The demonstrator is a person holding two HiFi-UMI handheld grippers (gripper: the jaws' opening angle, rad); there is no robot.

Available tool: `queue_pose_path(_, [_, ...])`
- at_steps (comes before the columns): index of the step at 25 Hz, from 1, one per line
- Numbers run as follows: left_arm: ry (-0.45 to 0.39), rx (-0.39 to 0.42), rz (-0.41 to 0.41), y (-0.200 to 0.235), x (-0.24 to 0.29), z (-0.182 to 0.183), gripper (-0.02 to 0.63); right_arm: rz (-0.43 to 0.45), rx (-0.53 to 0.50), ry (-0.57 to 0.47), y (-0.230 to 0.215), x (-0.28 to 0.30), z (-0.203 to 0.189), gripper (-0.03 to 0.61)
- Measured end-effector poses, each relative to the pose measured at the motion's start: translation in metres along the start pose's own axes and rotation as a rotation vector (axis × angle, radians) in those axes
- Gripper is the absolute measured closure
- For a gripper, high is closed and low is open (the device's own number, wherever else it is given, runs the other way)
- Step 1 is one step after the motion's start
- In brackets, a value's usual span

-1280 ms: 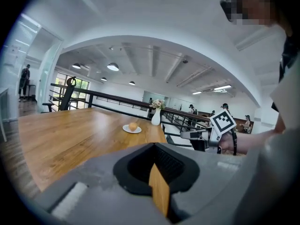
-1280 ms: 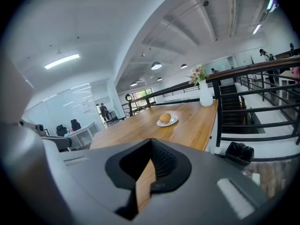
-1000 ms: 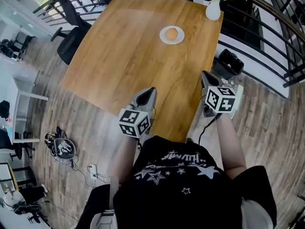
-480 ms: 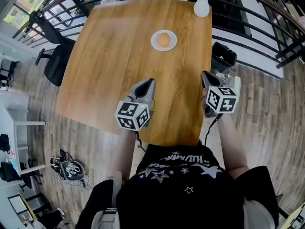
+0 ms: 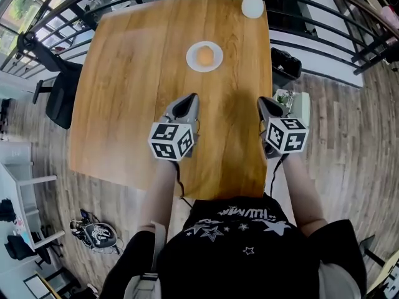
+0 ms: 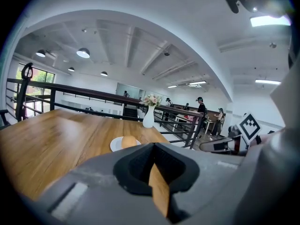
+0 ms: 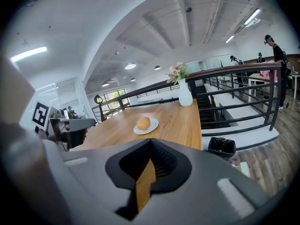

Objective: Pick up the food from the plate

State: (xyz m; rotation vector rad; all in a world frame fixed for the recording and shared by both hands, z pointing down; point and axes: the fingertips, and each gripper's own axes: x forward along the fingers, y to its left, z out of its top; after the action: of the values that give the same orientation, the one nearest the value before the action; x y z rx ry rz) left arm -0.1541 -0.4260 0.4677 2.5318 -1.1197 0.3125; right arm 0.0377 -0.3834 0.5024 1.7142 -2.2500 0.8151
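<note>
At the far middle of the table (image 5: 137, 73), the food (image 5: 205, 55) sits in the centre of a small white plate (image 5: 191, 61). A white vase (image 5: 252, 6) stands further off at the far right edge.

The food is a round, orange-brown piece. Whether it is a bun or a fruit cannot be told at this range.

Judgement on handling:
- It looks light and well within one gripper's capacity.
- If baked, it is soft and will dent under a hard squeeze. If fruit, the skin is smooth and may slip.
- The rounded form offers no edge or handle. The hold is best taken across the widest part, one jaw on each side, low enough not to ride off the top yet clear of the plate.
- The plate is shallow and loose on the wood, so a nudge could slide it.

The left gripper (image 5: 187, 102) and right gripper (image 5: 267, 104) hang over the near part of the table, well apart from the plate. Both have their jaws clenched together on nothing, and they must part before any grasp.

Not determinable:
- the food's underside and far side
- its surface texture
- whether it sticks to the plate

Each gripper's own body covers the near table in its view. The vase's flowers are cut off at the top edge of the head view.
</note>
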Motion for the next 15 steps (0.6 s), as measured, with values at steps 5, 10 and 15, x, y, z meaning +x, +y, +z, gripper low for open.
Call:
queue_pose_path(5, [0.012, 0.012, 0.015, 0.015, 0.022, -0.001, 0.612, 0.004, -0.004, 0.016, 0.006, 0.019, -0.004, 0.578])
queue_pose_path(10, [0.012, 0.01, -0.014, 0.024, 0.046, -0.003, 0.461, -0.004, -0.004, 0.052, 0.005, 0.037, -0.013, 0.578])
queue_pose_path(15, [0.01, 0.01, 0.023, 0.039, 0.074, -0.005, 0.262, -0.017, -0.008, 0.068, 0.0, 0.046, -0.02, 0.578])
